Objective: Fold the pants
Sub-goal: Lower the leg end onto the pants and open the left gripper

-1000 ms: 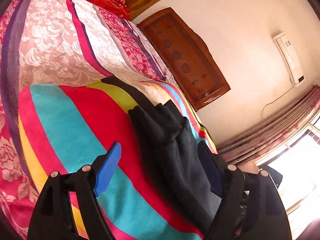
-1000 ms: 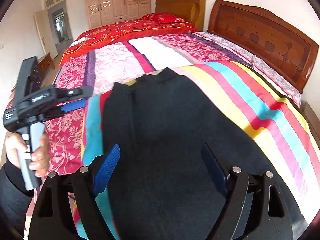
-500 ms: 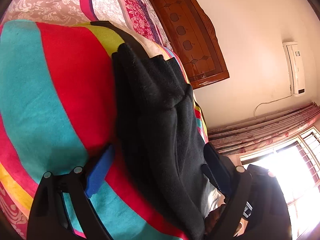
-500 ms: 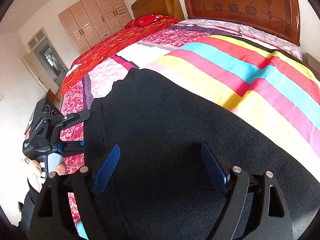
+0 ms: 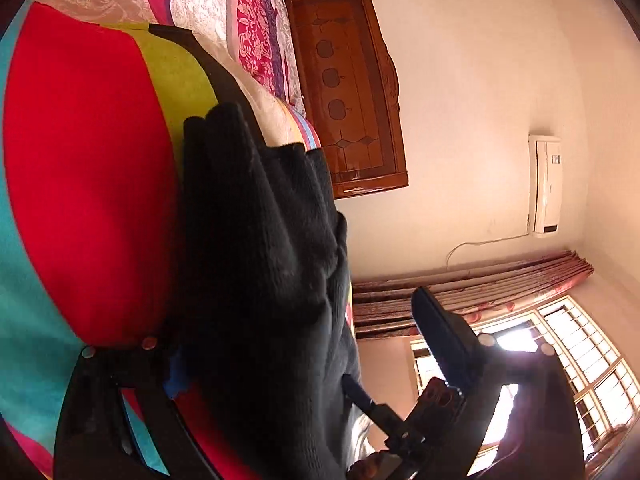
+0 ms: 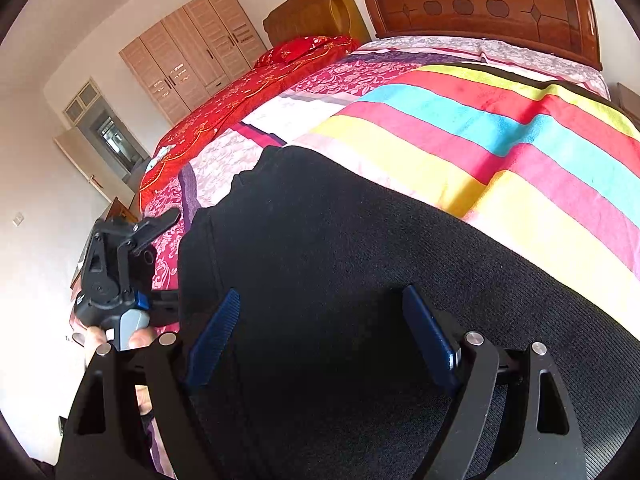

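Pants: one pair, black, of a thick knitted or fleece-like fabric, lies on the striped blanket that covers the near part of the bed. In the right wrist view the garment spreads flat and wide under the camera. In the left wrist view its edge shows as several stacked layers, so it appears to be folded over at least once already.

Handling, as a judgement: the fabric is soft and limp, with no stiffness of its own. It looks moderately heavy for cloth and will sag and drape from any point of hold. The surface is fuzzy, not slippery, so ribbed pads should grip it well. It is not fragile. The best place to take hold is a layered edge or corner, with all layers pinched together so that none slides free during the fold.

Left gripper: fingers spread wide, straddling the edge of the pants. The left finger is mostly hidden under the cloth; the right finger stands clear in the air. Nothing is clamped.

Right gripper: fingers spread wide over the flat black cloth, both blue pads visible. Whether the tips touch the fabric cannot be told. Nothing is held.

Count:
- pants: one
- grippers: two
- striped blanket: one
- wooden headboard: one
- wardrobe: one, several doors
- air-conditioning unit: one, on the wall
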{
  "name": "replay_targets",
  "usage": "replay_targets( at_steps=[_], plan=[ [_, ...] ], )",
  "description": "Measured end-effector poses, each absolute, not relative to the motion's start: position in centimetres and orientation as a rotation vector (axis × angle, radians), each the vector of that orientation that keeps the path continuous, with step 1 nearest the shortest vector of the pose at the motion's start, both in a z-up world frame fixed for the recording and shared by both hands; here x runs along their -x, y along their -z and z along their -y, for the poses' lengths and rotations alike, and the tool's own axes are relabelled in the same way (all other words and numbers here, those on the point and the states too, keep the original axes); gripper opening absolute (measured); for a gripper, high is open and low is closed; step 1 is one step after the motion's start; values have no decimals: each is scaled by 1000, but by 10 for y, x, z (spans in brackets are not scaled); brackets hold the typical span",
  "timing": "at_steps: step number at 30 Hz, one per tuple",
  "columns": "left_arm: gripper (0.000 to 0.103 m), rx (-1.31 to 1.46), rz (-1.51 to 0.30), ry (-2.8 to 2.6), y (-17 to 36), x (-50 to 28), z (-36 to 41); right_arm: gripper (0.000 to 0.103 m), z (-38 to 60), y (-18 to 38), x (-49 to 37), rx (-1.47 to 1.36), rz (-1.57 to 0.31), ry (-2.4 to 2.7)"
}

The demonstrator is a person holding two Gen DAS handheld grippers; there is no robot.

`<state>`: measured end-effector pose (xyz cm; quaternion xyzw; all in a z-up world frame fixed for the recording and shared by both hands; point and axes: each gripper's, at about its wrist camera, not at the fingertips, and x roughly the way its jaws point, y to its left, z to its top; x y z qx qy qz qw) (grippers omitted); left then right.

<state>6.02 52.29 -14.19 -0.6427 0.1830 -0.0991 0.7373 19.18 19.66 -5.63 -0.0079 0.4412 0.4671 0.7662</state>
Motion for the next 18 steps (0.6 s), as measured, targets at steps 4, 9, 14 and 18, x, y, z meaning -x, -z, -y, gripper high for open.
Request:
replay_targets(
  at_steps=[4,9,14,18],
  plan=[
    [41,1344,-403,136,138,-63,-524,82,-198,58,-190,32,-951,-1003],
    [35,1255,-403,78,125,-54,-512,81,-198,53,-185,71,-960,-985],
    [35,1031,-377,53,66,-48,-489,87,-175,23,-138,308,-878,-863],
    [35,919,-298,101,13,-43,-457,88,-158,60,-129,479,-881,-753]
  ],
)
